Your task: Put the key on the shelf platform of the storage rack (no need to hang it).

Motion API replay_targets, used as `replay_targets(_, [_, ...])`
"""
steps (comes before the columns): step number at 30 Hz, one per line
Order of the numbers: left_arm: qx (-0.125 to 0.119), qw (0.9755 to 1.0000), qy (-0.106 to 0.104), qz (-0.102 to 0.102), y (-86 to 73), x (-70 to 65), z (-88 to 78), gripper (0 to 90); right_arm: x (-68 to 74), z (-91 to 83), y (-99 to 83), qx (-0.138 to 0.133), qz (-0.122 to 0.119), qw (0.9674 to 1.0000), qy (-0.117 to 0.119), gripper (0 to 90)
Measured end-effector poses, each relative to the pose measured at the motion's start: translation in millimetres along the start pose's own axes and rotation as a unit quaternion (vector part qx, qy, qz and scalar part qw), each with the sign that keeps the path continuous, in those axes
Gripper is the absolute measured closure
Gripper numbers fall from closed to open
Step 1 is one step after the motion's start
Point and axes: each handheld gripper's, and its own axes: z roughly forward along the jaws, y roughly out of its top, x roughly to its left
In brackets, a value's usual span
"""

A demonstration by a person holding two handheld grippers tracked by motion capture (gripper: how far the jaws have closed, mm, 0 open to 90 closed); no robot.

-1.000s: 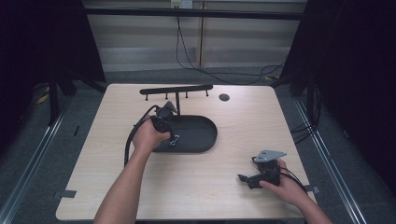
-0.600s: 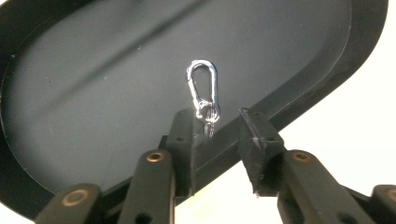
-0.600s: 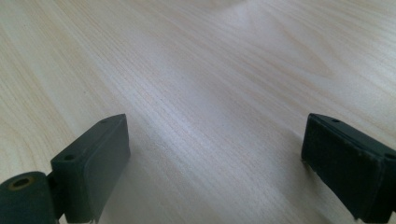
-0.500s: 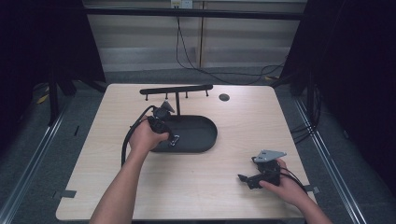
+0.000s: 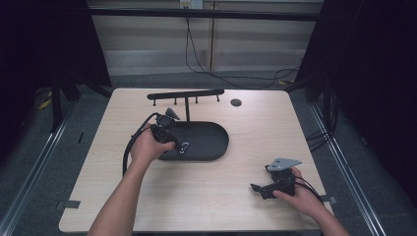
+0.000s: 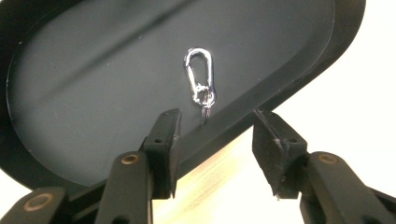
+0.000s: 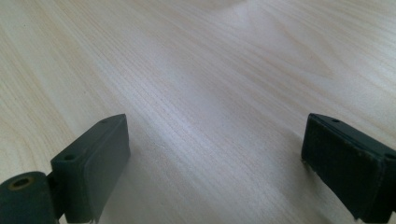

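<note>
A silver carabiner (image 6: 200, 79) with a small key ring lies flat in the black oval tray (image 6: 93, 93), close to its near rim. My left gripper (image 6: 217, 140) hovers over that rim. Its jaws have just been opening and stand apart, the pads touching nothing, with the ring just beyond the fingertips. In the high view the left gripper (image 5: 178, 143) is at the left end of the tray (image 5: 216, 142), with the carabiner (image 5: 184, 147) beside it. My right gripper (image 5: 256, 188) rests low over the table's front right, open, with bare wood between its fingers (image 7: 93, 158).
A black rack with pegs (image 5: 186, 94) stands on a post behind the tray. A small dark disc (image 5: 236, 102) lies at the back of the wooden table (image 5: 206, 196). The left gripper's cable (image 5: 129, 152) loops off to the left. Dark curtains flank the table.
The left hand has drawn back slightly to the left, and the carabiner now lies free in the tray. The right hand has not moved.
</note>
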Motion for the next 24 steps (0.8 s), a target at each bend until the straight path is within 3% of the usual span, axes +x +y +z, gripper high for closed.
replay_targets(24, [-0.024,0.9995,-0.006,0.020,-25.9,4.1,-9.9,39.5,0.0,0.0,0.0,0.000,0.000,1.0000,0.000,7.2])
